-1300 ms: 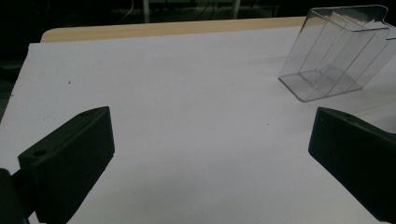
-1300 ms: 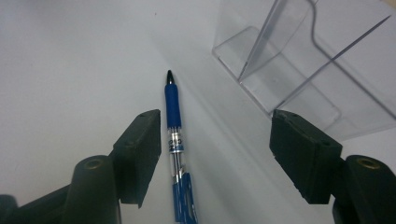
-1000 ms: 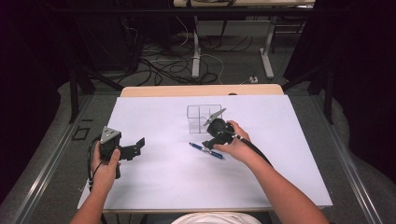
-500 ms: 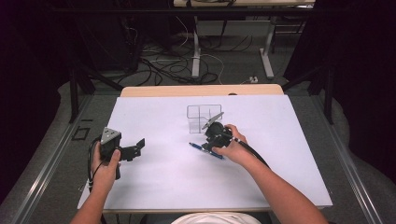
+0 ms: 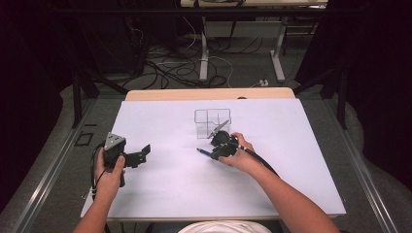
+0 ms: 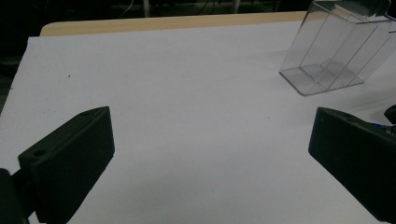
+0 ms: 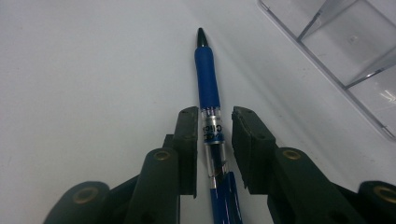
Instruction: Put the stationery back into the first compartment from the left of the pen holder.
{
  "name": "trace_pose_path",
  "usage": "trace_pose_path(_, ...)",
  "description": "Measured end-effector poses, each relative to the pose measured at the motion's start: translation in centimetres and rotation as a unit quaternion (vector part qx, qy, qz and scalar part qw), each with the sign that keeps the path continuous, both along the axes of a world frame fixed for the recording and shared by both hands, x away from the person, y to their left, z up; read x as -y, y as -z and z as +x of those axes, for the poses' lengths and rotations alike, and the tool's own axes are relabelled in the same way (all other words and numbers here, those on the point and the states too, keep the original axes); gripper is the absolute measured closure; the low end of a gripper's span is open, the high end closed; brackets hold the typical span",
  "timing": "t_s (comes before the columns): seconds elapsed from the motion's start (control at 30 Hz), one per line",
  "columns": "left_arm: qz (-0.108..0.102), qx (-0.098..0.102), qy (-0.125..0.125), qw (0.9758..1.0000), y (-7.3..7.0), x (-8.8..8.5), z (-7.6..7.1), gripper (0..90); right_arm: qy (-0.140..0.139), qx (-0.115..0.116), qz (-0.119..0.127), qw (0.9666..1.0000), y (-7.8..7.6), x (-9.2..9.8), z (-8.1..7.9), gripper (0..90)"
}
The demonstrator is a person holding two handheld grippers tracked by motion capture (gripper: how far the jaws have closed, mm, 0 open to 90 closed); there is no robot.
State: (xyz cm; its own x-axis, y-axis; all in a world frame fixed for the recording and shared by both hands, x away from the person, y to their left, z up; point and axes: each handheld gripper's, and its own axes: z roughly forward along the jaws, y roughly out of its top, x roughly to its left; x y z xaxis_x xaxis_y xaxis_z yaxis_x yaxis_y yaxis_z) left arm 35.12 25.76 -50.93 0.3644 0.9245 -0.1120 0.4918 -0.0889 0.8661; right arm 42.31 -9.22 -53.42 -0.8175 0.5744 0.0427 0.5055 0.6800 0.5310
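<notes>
A blue pen lies flat on the white table cover, just in front of a clear divided box. My right gripper is lowered over the pen's clear middle section, one jaw on each side. Its jaws have just been closing; the left pad is at the barrel and a narrow gap shows at the right pad. At the table's left, my left gripper is held wide open with nothing between its jaws, pointing toward the box.
The white cover spreads over most of the wooden table, whose bare strip shows at the far edge. Cables and table legs stand on the floor beyond. A cable trails from the right gripper along the forearm.
The right gripper has come down over the pen and its jaws have narrowed around it. The left hand and its gripper have stayed where they were.
</notes>
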Motion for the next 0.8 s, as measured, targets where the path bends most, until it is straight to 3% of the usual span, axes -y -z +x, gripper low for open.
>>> trace_pose_path(0.4,-0.001,0.0,0.001,1.0,0.01,-0.02,0.0,0.6,-0.002,-0.004,-0.013,0.9999,0.63,0.01,-0.01,78.4)
trace_pose_path(0.43,-0.001,0.0,0.0,1.0,0.01,-0.02,0.01,0.6,0.009,-0.015,-0.01,0.9998,0.58,-0.09,-0.23,78.7)
trace_pose_path(0.57,-0.001,0.001,-0.001,1.0,0.03,0.0,0.02,0.6,-0.007,-0.001,-0.017,0.9998,0.63,-0.06,-0.09,79.6)
trace_pose_path(0.8,-0.002,-0.001,0.0,1.0,0.01,-0.01,0.01,0.6,-0.005,0.0,-0.011,0.9999,0.69,-0.19,-0.24,79.7)
